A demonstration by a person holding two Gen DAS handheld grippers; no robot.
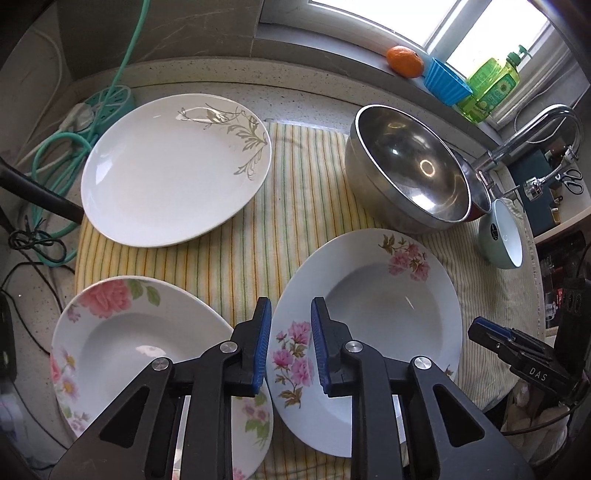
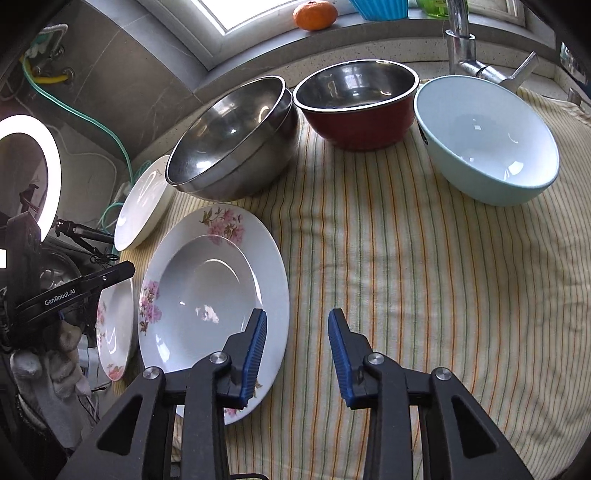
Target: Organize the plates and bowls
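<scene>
Well, from the left wrist, the left gripper (image 1: 290,343) hovers with its jaws a narrow gap apart and empty, above the seam between the rose plate (image 1: 122,347) and the pink-blossom plate (image 1: 373,295). A white plate with a grey sprig (image 1: 173,170) lies farther back and a steel bowl (image 1: 406,170) to its right. To stack well, I'd say nip one plate by its rim and lift it level before setting it on a neighbour.

From the right wrist, the right gripper (image 2: 297,350) is spread wider, empty, one finger over the pink-blossom plate's edge. Behind stand the steel bowl, a red bowl (image 2: 360,110) and a pale blue bowl (image 2: 487,140), all apart. Everything sits on a striped cloth (image 2: 406,277) over a speckled counter, with an orange (image 2: 316,14) on the sill and a faucet (image 2: 461,40) beside it.
</scene>
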